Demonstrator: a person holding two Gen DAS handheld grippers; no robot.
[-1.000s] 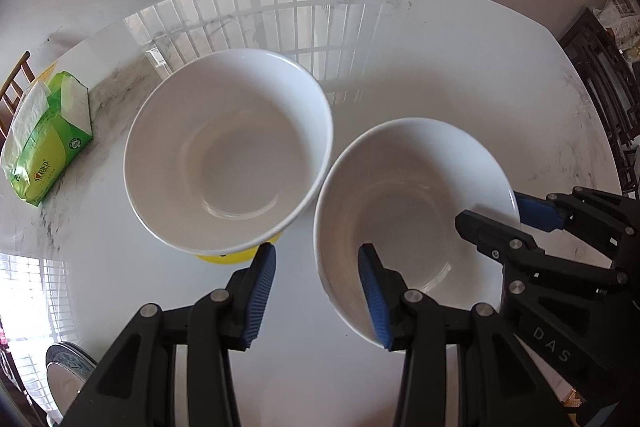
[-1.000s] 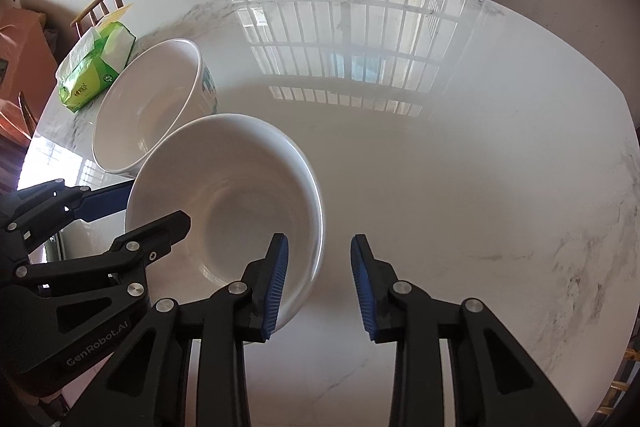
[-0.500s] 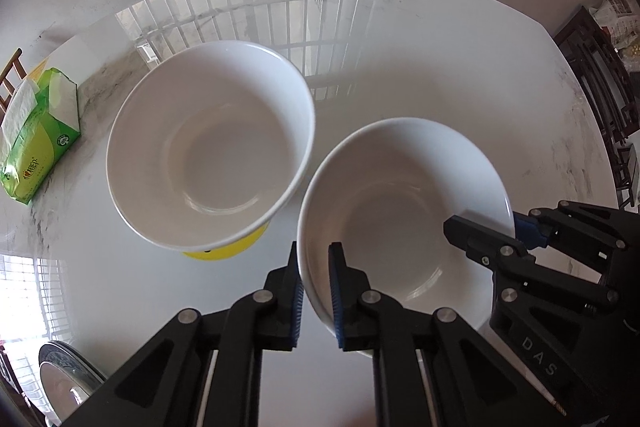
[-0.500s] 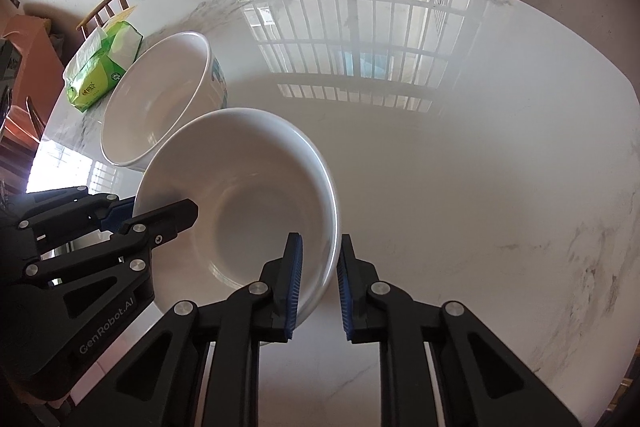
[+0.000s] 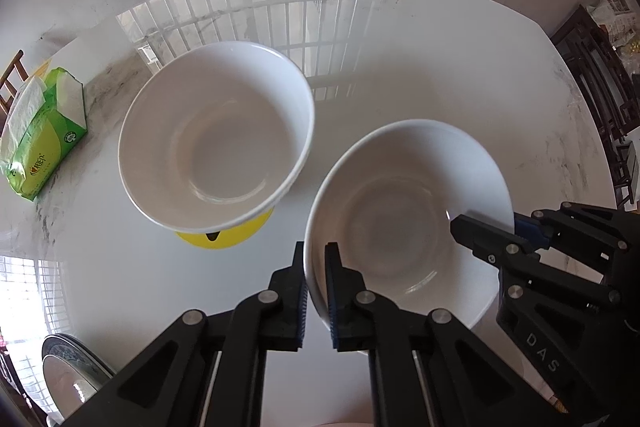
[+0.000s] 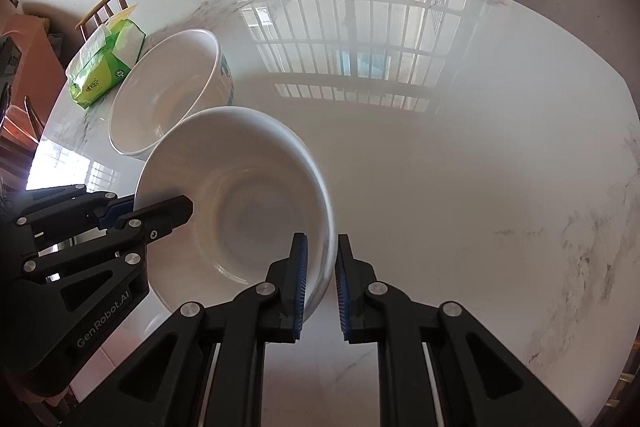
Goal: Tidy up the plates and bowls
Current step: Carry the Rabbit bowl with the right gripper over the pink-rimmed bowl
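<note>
Bowls: 2 white ones on the glossy marble tabletop (image 5: 420,39). The shallow bowl (image 5: 404,223) is the one in hand; the deeper bowl (image 5: 216,143) stands just beside it toward 10 o'clock in the left wrist view, rims close, contact not clear.
Shallow bowl, place: lower centre of both views, tilted rather than flat; whether its foot is clear of the tabletop I cannot tell.
Left tongs (image 5: 316,291): jaws have just been closing and now pinch the shallow bowl's rim at its 8 o'clock edge, wall between the blue pads.
Right tongs (image 6: 322,283): jaws have just been closing too, pinching the same bowl's rim at the opposite side, about 5 o'clock in the right wrist view.
Deeper bowl: upright, sitting on something yellow (image 5: 224,233) that shows under its near edge.
Other things: green tissue pack (image 5: 44,143) at 9 o'clock near the tabletop's edge; part of a metal-looking plate (image 5: 68,375) at 7 o'clock, mostly cut off.
Step, judged: a 2-handed lift of the shallow bowl, probably to nest it with the deeper one.
Risk 1: glazed rim is smooth and each grip is narrow, so the bowl could slip or pivot if one hand rises faster than the other.
Risk 2: the 2 rims are close, so a sideways swing could knock the deeper bowl off its yellow base.
Risk 3: uneven squeeze could chip the rim.
</note>
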